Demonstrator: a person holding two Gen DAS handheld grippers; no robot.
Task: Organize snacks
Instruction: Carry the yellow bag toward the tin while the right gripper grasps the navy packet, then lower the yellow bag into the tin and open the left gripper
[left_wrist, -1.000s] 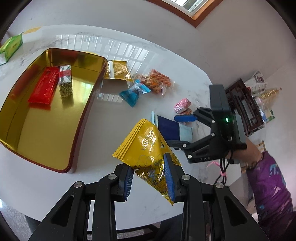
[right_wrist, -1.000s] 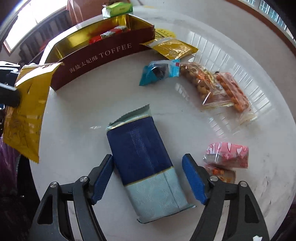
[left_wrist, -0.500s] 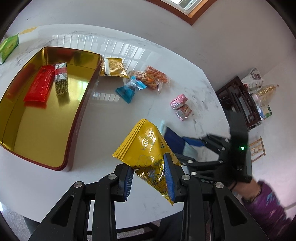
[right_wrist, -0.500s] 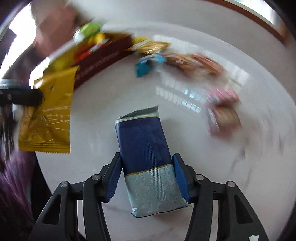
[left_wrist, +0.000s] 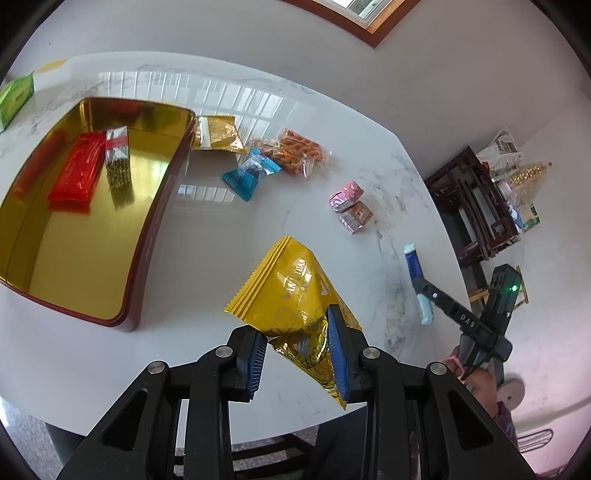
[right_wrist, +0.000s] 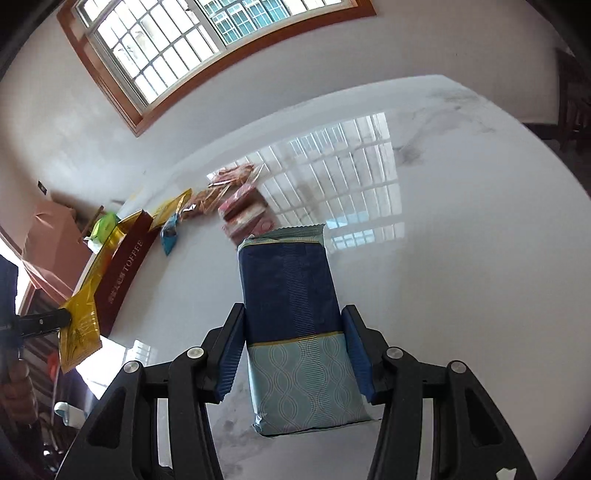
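Note:
My left gripper (left_wrist: 297, 352) is shut on a yellow foil snack bag (left_wrist: 291, 295) and holds it above the white marble table (left_wrist: 207, 229). My right gripper (right_wrist: 295, 350) is shut on a navy and light-blue packet (right_wrist: 291, 295) and holds it lifted off the table; the packet also shows edge-on in the left wrist view (left_wrist: 415, 273), at the table's right side. The gold tin tray (left_wrist: 155, 221) at the left holds a red packet (left_wrist: 77, 171) and a silver-wrapped bar (left_wrist: 118, 160).
Loose snacks lie on the table: a gold sachet (left_wrist: 218, 133), a blue candy wrapper (left_wrist: 249, 175), clear bags of orange snacks (left_wrist: 295, 153), pink and red small packs (left_wrist: 351, 206). A green box (left_wrist: 14, 98) sits far left. A dark wooden shelf (left_wrist: 476, 210) stands right.
My right gripper closed on the navy packet, lifted it off the table and tilted upward. My left gripper kept holding the yellow bag almost in place.

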